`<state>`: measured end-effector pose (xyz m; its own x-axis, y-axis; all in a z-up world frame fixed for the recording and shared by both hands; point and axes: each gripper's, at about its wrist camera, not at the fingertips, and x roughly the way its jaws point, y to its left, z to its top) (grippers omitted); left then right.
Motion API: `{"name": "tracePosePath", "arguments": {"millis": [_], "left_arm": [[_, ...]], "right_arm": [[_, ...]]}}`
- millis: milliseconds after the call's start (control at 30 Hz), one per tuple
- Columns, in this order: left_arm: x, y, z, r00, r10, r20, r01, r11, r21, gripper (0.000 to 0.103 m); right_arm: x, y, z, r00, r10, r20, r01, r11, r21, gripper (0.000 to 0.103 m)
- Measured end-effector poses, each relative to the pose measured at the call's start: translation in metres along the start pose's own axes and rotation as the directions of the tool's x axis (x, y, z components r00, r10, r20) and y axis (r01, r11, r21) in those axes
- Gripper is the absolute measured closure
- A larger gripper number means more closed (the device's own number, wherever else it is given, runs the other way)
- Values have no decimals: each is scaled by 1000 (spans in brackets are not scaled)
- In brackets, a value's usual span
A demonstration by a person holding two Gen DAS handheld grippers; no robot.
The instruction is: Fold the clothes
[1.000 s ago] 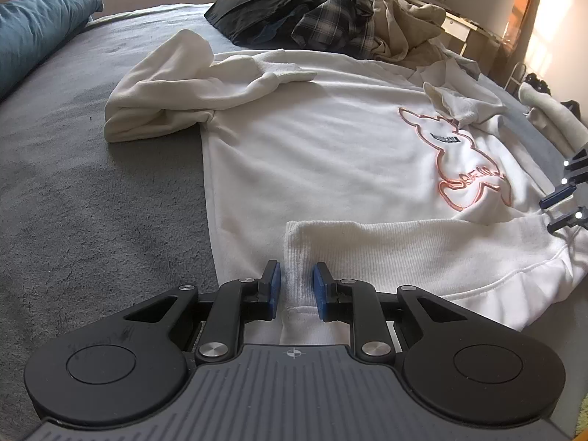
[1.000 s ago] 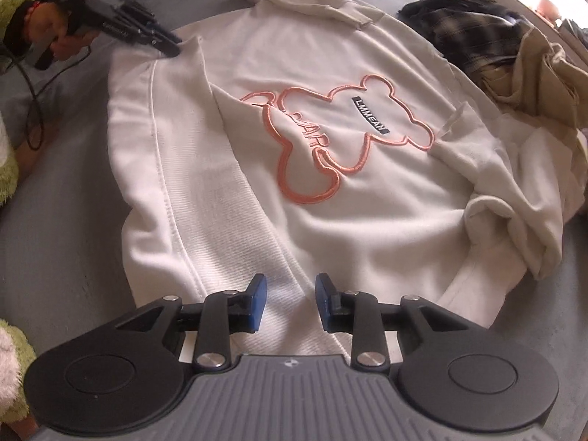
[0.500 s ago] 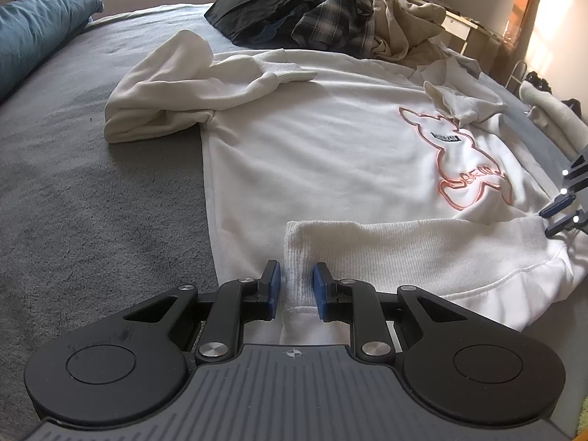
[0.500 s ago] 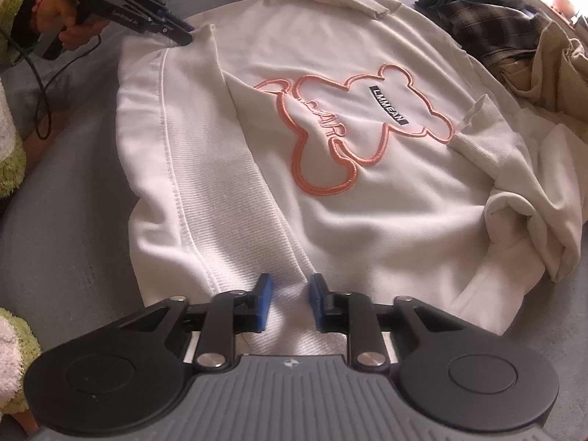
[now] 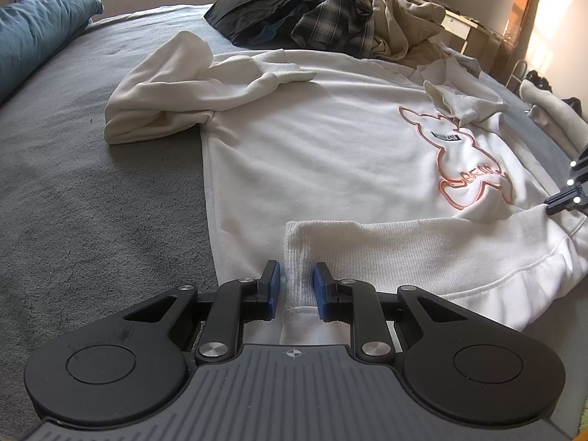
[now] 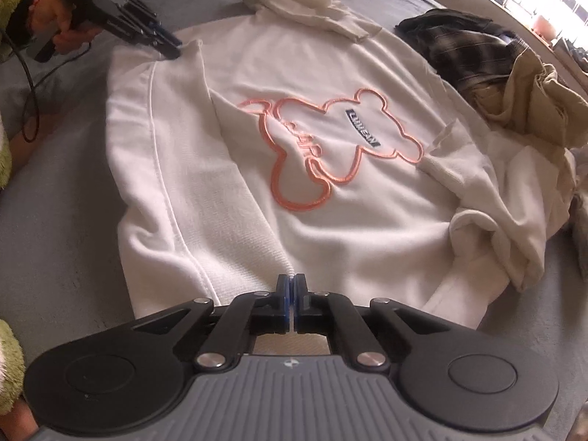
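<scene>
Across the grey fleecy bed cover [image 5: 92, 220] a white cotton sweatshirt with a pink outlined bear stitched on its chest [image 6: 330, 220] lies spread front-up, its ribbed bottom hem [image 5: 386, 253] turned up over the body in a broad band. One sleeve [image 5: 176, 95] is bunched and folded inward over the shoulder at the far side in the left wrist view; the other sleeve [image 6: 492, 228] is crumpled into a lump at the right edge in the right wrist view. The left gripper [image 5: 296, 290] sits at one end of the folded hem, its blue pads partly spread with a ridge of the ribbed cloth standing between them; whether the pads press the cloth I cannot tell. The right gripper [image 6: 291, 303] sits at the opposite end of that hem band, its blue pads brought together on the edge of the sweatshirt, pinching it. In the right wrist view a hand [image 6: 55, 25] in a green fuzzy sleeve [image 6: 16, 0] grasps the left gripper's handle. Beyond the sweatshirt a heap of other clothes rests on the bed: a black garment [image 5: 264, 3], a dark plaid shirt [image 5: 330, 18] and a beige crumpled garment [image 5: 404, 22]. A teal pillow [image 5: 33, 33] lies at the far left of the bed.
</scene>
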<state>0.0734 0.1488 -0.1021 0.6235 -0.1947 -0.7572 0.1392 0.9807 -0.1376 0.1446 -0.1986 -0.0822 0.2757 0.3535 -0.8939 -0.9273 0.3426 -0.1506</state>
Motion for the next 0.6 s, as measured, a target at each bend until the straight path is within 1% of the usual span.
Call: {"name": "tracePosePath", "arguments": {"millis": [133,200,300,400,467,500,533,600], "left_arm": [[-1,0,0,1000,1,1,-1,1000,0,82],[-1,-1,-1,1000,2,2,-2,1000,0,82],[-1,-1,-1,1000,3,2,-3,1000,0,82],[0,-1,0,1000,4,1,-4,1000,1,82],[0,-2,0,1000,4,2,-4,1000,1,82],[0,-2,0,1000,4,2,-4,1000,1,82],[0,-2,0,1000,4,2,-4,1000,1,82],[0,-2,0,1000,6,1,-5,1000,-5,82]], "right_arm": [[13,1,-6,1000,-17,-5,18,999,33,102],[10,-6,-8,999,-31,10,30,993,111,99],[-11,-27,-18,997,-59,59,40,959,279,98],[-40,-51,-37,987,-124,106,68,903,425,98],[-55,-61,-52,981,-170,99,103,872,480,97],[-61,-62,-57,979,-181,92,114,864,490,97],[-67,-63,-62,978,-189,86,123,860,495,97],[-74,-61,-68,980,-186,76,127,866,483,97]]}}
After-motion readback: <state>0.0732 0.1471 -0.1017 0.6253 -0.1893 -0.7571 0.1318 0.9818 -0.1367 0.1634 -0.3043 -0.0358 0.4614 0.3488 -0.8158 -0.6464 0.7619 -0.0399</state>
